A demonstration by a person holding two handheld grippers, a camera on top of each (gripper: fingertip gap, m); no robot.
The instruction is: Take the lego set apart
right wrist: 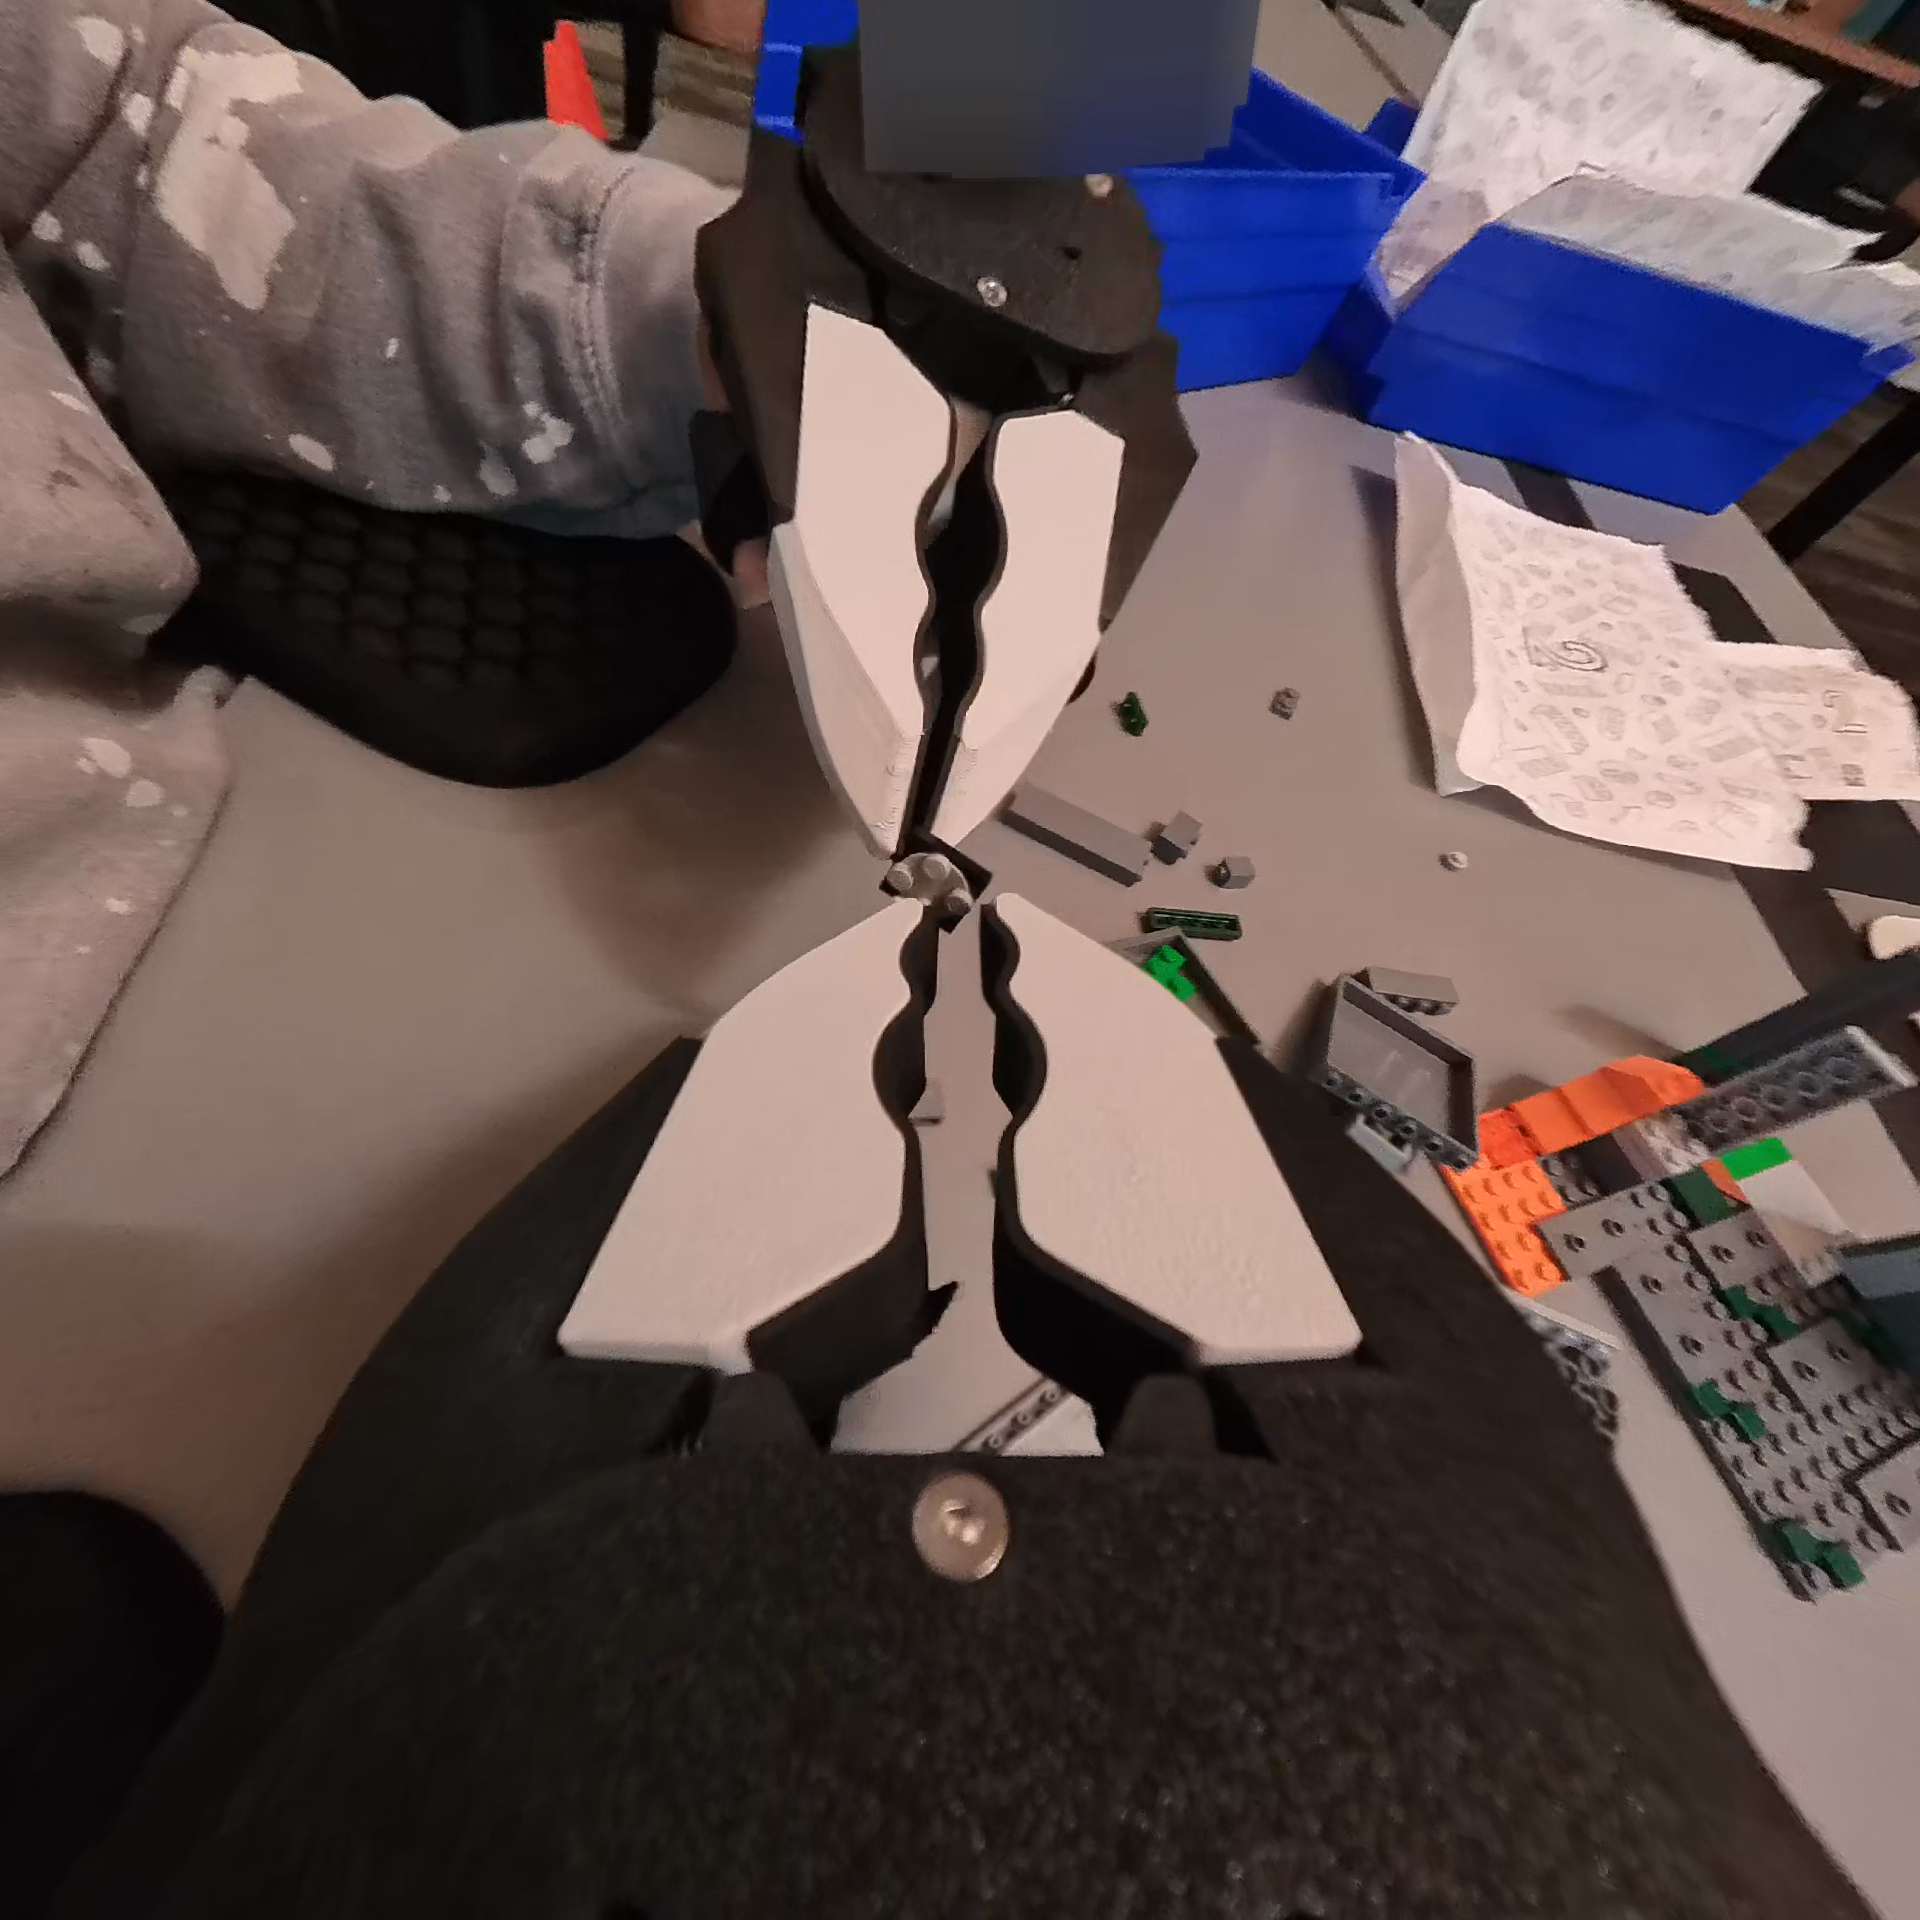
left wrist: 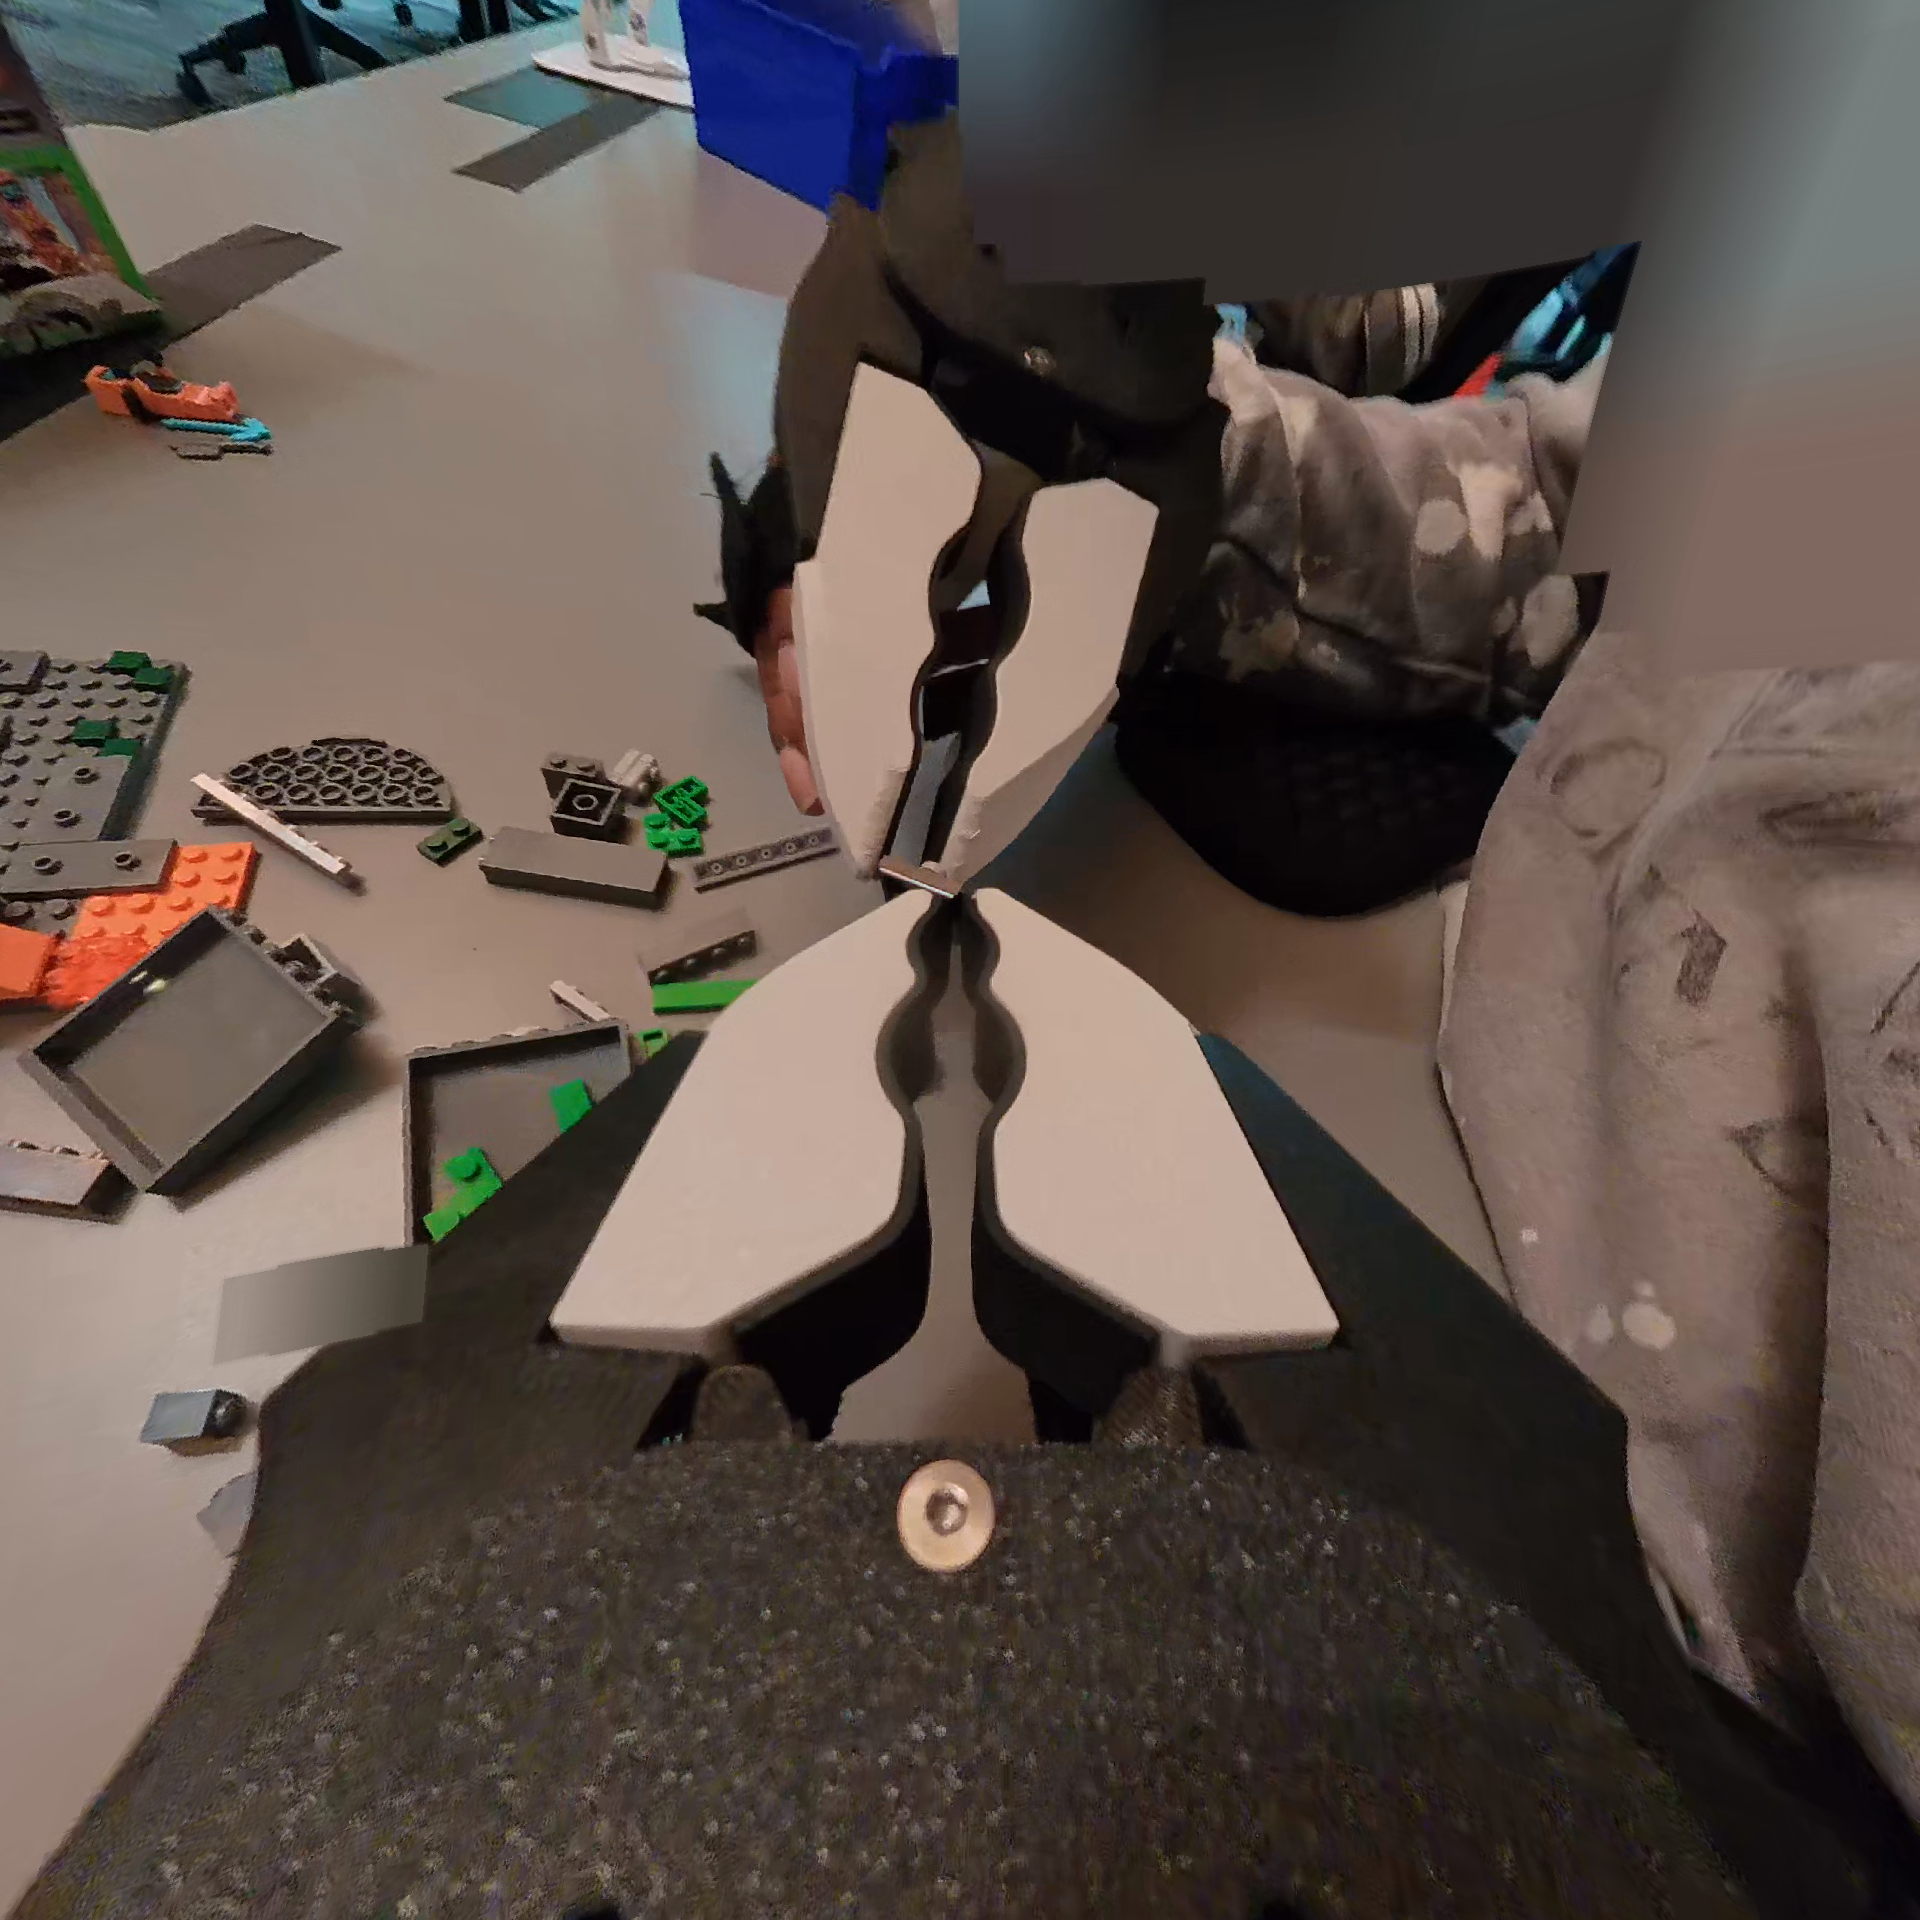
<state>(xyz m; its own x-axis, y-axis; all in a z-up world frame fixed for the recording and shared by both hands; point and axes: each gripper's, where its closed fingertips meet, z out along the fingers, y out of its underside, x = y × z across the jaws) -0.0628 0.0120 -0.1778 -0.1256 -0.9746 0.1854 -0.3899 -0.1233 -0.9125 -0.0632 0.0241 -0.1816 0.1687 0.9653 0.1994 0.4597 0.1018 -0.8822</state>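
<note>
A small grey studded lego piece (right wrist: 928,876) is held in the air between the two grippers, which meet tip to tip. In the left wrist view it shows as a thin grey plate (left wrist: 920,879). My left gripper (left wrist: 943,902) is shut on it from below; in the right wrist view it (right wrist: 925,844) comes down from above. My right gripper (right wrist: 961,907) is shut on the same piece; in the left wrist view it (left wrist: 920,862) reaches in from above. The partly taken-apart grey and orange base (right wrist: 1704,1278) lies on the table to the right.
Loose grey, black and green bricks (left wrist: 582,862) and two open grey box parts (left wrist: 187,1049) lie on the grey table (left wrist: 468,540). Blue bins (right wrist: 1600,343) and paper sheets (right wrist: 1621,686) stand at the back. A person's grey sleeve (right wrist: 343,312) and a black chair (right wrist: 468,644) are close.
</note>
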